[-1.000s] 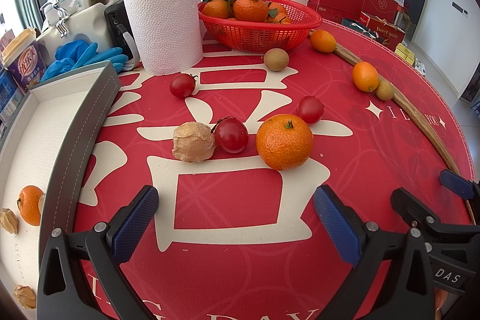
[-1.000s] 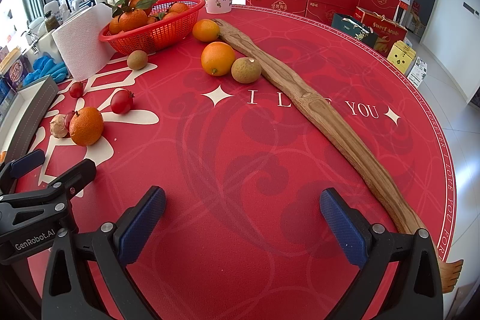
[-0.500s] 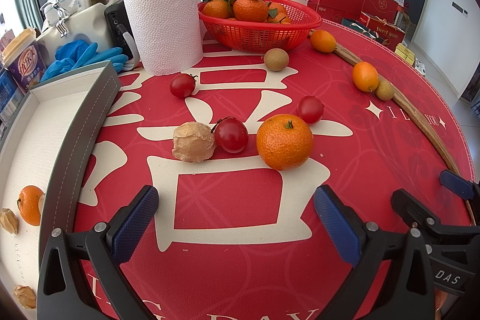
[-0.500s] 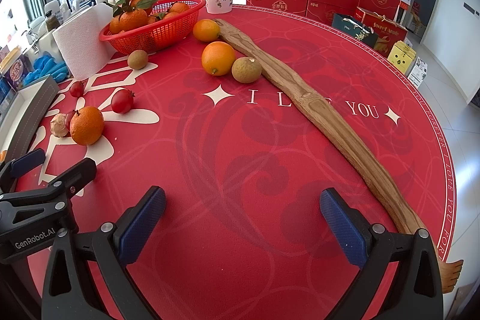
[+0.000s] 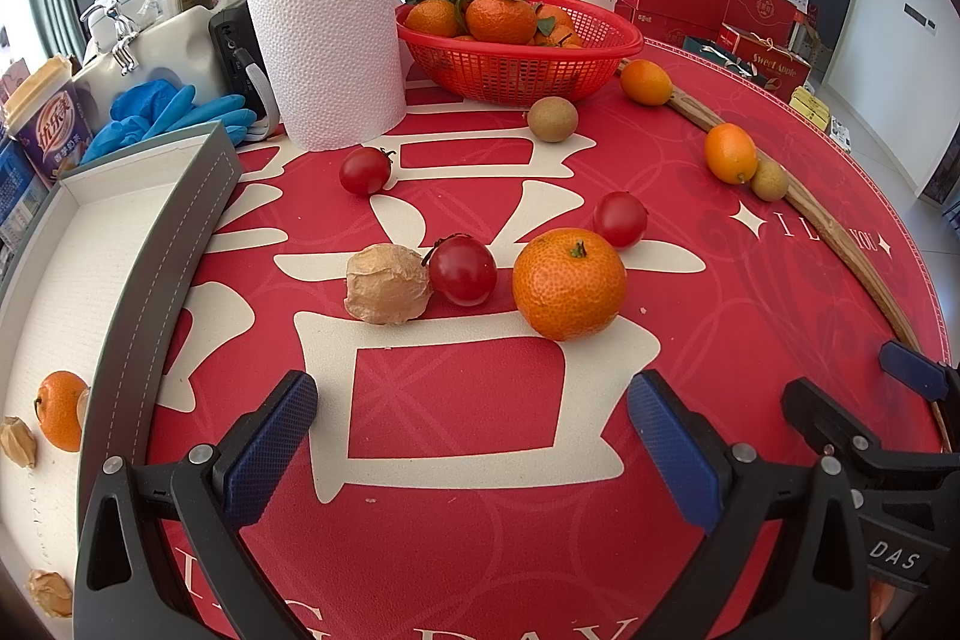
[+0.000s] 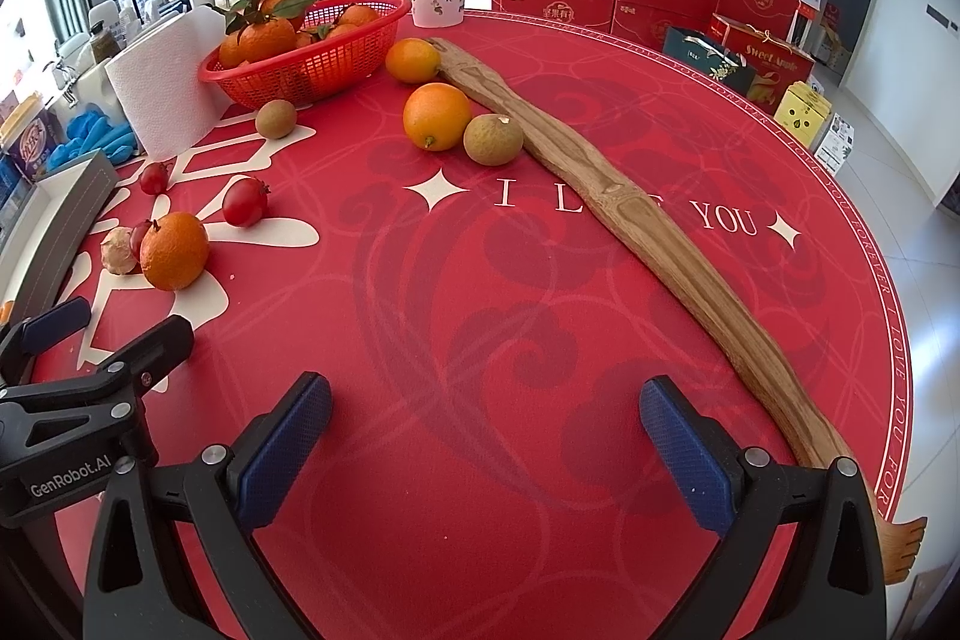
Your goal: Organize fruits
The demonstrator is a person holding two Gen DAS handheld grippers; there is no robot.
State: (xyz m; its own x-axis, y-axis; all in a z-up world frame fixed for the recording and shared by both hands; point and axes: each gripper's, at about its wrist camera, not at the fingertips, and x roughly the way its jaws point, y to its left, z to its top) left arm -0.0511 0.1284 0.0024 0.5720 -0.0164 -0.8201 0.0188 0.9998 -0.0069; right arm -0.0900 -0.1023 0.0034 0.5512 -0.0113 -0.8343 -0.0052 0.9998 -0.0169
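Fruits lie scattered over the round red tablecloth [image 5: 456, 550] with cream lettering: nearest the left gripper [image 5: 474, 436] sit a dimpled orange mandarin [image 5: 569, 284], a glossy red cherry tomato [image 5: 462, 270] touching a papery tan husked groundcherry [image 5: 387, 284], and a second cherry tomato [image 5: 620, 219] just behind the mandarin. A third cherry tomato [image 5: 365, 170] rests farther back near the white paper towel roll [image 5: 329, 51], and a brown kiwi [image 5: 552, 119] sits just in front of the red plastic mesh basket [image 5: 522, 61] heaped with leafy mandarins. To the far right, a smooth orange [image 6: 437, 116] touches a greenish-brown round fruit [image 6: 492, 140] beside the long curved wooden stick [image 6: 624, 208], with another orange [image 6: 412, 61] at the stick's far end. At left, the grey-walled white-lined box [image 5: 186, 244] holds a small mandarin [image 5: 59, 409] and husked groundcherries. Both the left gripper and the right gripper [image 6: 486, 436] hover low over the cloth, blue-padded fingers spread wide with nothing between them.
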